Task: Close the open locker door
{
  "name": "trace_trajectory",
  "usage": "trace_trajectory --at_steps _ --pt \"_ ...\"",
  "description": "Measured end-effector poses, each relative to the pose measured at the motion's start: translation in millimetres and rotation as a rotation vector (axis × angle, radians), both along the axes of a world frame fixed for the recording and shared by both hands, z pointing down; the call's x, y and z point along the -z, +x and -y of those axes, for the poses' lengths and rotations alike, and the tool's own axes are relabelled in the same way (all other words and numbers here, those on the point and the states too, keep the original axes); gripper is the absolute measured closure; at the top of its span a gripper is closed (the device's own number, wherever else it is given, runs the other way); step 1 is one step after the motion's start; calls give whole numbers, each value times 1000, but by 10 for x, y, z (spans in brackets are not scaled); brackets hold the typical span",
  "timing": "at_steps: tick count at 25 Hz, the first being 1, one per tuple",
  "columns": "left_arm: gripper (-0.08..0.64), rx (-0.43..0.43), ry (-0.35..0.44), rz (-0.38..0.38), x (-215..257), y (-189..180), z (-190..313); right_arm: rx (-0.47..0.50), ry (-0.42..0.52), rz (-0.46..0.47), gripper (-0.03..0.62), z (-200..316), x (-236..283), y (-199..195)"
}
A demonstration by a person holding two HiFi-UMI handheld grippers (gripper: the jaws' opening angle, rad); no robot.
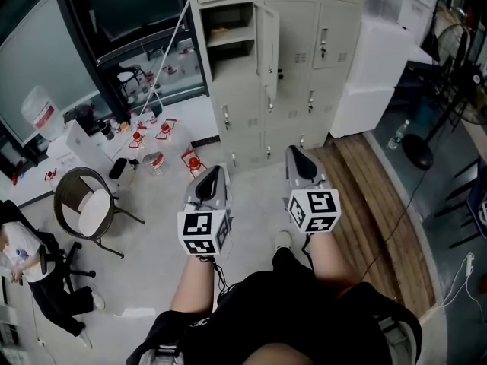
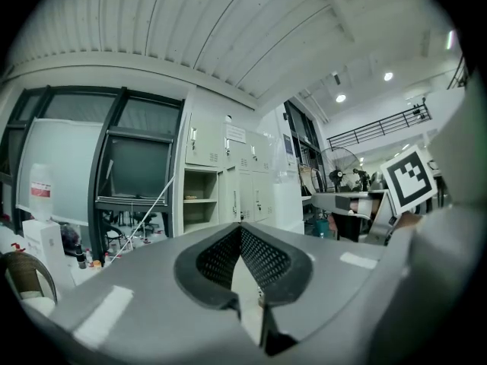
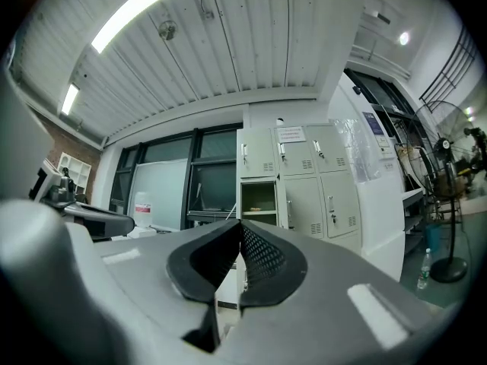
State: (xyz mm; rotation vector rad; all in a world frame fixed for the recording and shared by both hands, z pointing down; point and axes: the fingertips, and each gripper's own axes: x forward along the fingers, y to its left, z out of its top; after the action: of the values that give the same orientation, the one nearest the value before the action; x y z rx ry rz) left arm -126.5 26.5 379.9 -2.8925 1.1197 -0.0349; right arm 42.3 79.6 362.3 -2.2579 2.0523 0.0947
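Note:
A bank of beige lockers point(image 1: 293, 59) stands ahead across the floor. One upper compartment point(image 1: 228, 33) is open, with a shelf inside, and its door point(image 1: 268, 44) is swung out toward me. My left gripper point(image 1: 215, 172) and right gripper point(image 1: 296, 152) are held side by side in front of me, well short of the lockers, pointing at them. Both are shut with nothing between the pads. The open compartment point(image 2: 199, 200) shows left of the left gripper point(image 2: 240, 227) in the left gripper view. In the right gripper view the compartment point(image 3: 259, 198) sits just above the right gripper point(image 3: 240, 223).
A round chair point(image 1: 87, 207) and a seated person point(image 1: 30, 272) are at the left. Several red-topped bottles point(image 1: 163, 131) stand on the floor near the window. Right of the lockers stand a white cabinet point(image 1: 373, 74), a floor fan point(image 1: 456, 52) and a bottle point(image 1: 396, 135).

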Motion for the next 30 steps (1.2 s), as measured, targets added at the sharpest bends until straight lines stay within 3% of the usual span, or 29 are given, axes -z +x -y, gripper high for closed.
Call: trace_trajectory --at_steps 13,30 --pt "558 8 7 25 -120 348 738 -16 5 22 580 743 -113 425" --pt "559 39 10 44 144 1760 2416 42 8 19 580 2493 172 1749"
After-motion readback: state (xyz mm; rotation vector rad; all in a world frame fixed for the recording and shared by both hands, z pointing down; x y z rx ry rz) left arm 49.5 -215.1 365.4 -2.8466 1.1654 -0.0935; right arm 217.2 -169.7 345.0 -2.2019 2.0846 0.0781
